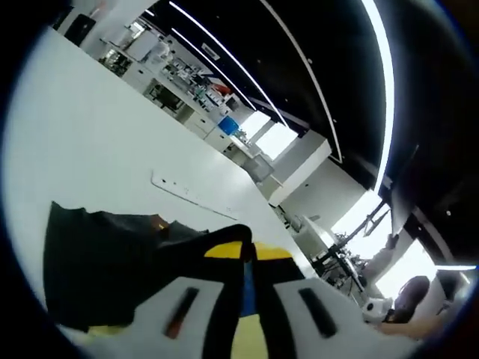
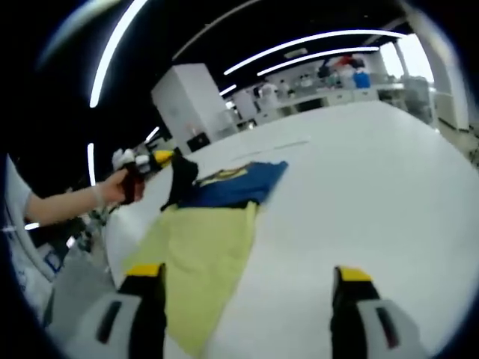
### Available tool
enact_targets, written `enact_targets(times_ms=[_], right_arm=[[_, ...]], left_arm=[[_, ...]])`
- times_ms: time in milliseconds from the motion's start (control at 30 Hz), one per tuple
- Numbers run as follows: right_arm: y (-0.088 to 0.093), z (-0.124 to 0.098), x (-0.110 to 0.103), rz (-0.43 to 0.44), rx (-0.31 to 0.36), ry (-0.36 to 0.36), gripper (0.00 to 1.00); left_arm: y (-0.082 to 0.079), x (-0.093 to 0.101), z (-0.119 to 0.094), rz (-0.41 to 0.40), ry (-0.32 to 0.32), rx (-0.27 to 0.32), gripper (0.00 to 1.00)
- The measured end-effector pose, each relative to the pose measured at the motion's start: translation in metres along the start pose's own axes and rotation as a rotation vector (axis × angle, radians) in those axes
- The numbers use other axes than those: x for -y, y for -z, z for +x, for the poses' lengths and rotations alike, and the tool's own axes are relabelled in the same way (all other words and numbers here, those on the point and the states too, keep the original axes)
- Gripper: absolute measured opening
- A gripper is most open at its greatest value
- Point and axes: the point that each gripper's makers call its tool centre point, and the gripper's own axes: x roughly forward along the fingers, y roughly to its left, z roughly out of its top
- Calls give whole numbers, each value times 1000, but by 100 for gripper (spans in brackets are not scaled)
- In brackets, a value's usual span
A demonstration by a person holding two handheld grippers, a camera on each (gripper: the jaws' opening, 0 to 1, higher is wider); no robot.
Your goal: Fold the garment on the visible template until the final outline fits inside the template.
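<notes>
While the left gripper [image 2: 153,161] pinches the garment's [image 2: 224,183] edge, right fingers [image 2: 142,295] hover spread, nearby.

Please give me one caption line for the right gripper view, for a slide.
Open right gripper above a white table; the left gripper lifts the blue garment off the yellow template.

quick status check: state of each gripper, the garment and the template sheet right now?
left gripper: jaws shut on a corner of the garment, lifting it
right gripper: jaws open, holding nothing, above the table
garment: dark blue, partly folded, one end raised off the table
template: yellow sheet flat on the table, near part uncovered
</notes>
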Motion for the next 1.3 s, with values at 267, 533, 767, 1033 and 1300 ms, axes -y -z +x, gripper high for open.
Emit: enact_targets(times_ms=[267, 533, 767, 1033, 1300], right_arm=[[8, -6, 4, 24, -1, 14, 91], [13, -11, 13, 48, 7, 32, 91], [16, -13, 18, 64, 7, 41, 91], [16, -13, 19, 71, 11, 39, 91], [11, -14, 16, 74, 30, 31, 90]], left_arm=[[41, 25, 41, -27, 54, -66, 0], [89, 24, 62, -33, 48, -167, 0], [127, 33, 72, -29, 63, -255, 0], [155, 8, 75, 74, 8, -349, 1], [167, 10, 72, 173, 27, -389, 15]])
